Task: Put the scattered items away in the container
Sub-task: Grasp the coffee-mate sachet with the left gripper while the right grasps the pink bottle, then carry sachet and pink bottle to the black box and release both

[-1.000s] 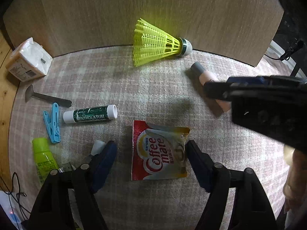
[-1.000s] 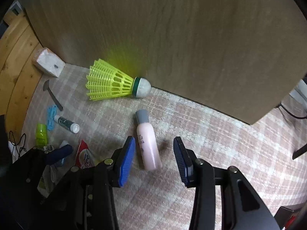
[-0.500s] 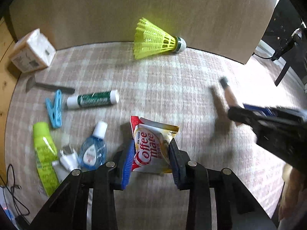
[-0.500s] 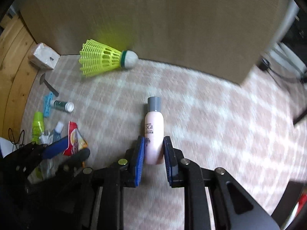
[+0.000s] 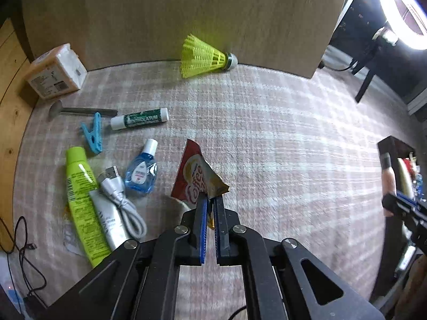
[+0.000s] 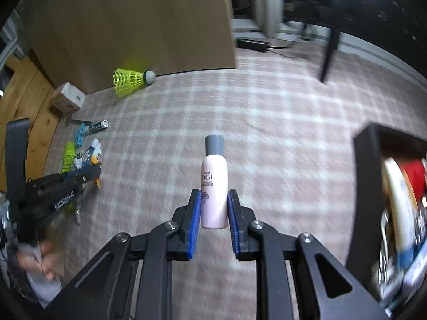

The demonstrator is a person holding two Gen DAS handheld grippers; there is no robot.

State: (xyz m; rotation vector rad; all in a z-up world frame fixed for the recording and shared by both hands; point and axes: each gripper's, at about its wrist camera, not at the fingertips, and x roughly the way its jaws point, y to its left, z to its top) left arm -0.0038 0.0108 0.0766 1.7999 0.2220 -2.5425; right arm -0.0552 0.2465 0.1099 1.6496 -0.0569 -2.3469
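Left wrist view, from its left edge: a tissue pack (image 5: 54, 72) sits at the foot of a brown board (image 5: 186, 13), with a grey metal tool (image 5: 80, 110), a blue clothes peg (image 5: 93, 136) and a green-and-white lip balm stick (image 5: 140, 118) below it on the checked pink carpet (image 5: 280, 146). Nearer the camera lie a lime-green tube (image 5: 81, 202), a white tube (image 5: 108, 221), a white USB cable (image 5: 120, 197) and a small blue bottle (image 5: 142, 174). A yellow shuttlecock (image 5: 205, 58) rests against the board. At the centre, the left gripper (image 5: 210, 205) has its fingers pressed nearly together on the lower edge of the red coffee creamer sachet (image 5: 196, 178), which sticks up crumpled between them. At the right edge stands the dark container (image 5: 392, 144), with the right gripper partly visible in front of it.

Right wrist view, from its left: the same scattered items lie far off by the board, and the left gripper (image 6: 88, 173) shows with the sachet's edge at its tip. At the centre, the right gripper (image 6: 214, 208) holds the pink bottle (image 6: 214, 189) with a grey cap, its blue fingers (image 6: 194, 213) narrow and gripping both sides of the lower body, the cap pointing away. The container (image 6: 365, 186) is at the right, with things already inside; they are too blurred to name.
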